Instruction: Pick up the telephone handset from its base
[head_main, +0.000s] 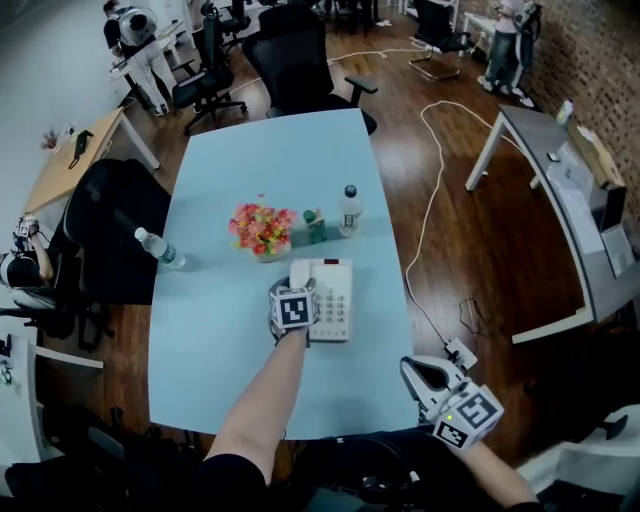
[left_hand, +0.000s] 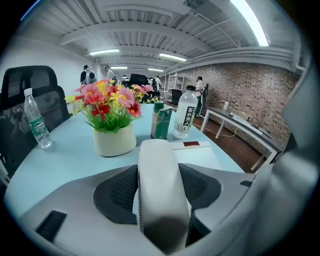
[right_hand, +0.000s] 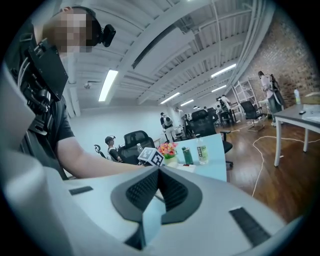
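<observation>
Nearest the person, the right gripper (head_main: 412, 370) hangs beside the worktop's (head_main: 220, 370) near right corner, its fingers closed on nothing. Further out, the left gripper (head_main: 295, 292) straddles the white handset (left_hand: 159, 170) with its fingers (left_hand: 116, 192) wide. The handset lies on the left side of its telephone base (head_main: 335, 300), its long axis pointing away toward the flower pot (left_hand: 115, 140).

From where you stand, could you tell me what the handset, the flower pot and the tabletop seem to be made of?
Handset: off-white plastic, smooth with a dull sheen.
Flower pot: likely ceramic or plastic, plain cream, evenly smooth.
Tabletop: pale blue laminate probably, flat and matte.
</observation>
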